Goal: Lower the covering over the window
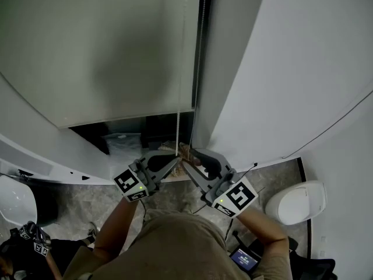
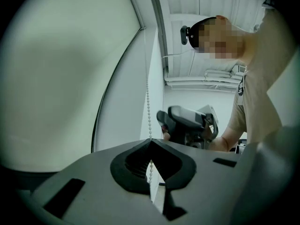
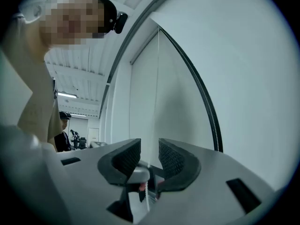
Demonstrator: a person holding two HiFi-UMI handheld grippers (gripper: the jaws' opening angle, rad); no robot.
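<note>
Left gripper (image 2: 150,143) has its jaws pinched fully together on the white bead chain (image 2: 148,107), which runs straight up from the tips. Right gripper (image 3: 149,157) sits just beside it, tips nearly touching the left one's. Its jaws stand partly apart, with a thin white strand hanging in the gap, but the pads aren't pressing on it. The blind (image 1: 99,57) hangs above both sets of jaws, its bottom edge partway down, and the window (image 1: 131,127) shows dark underneath.
</note>
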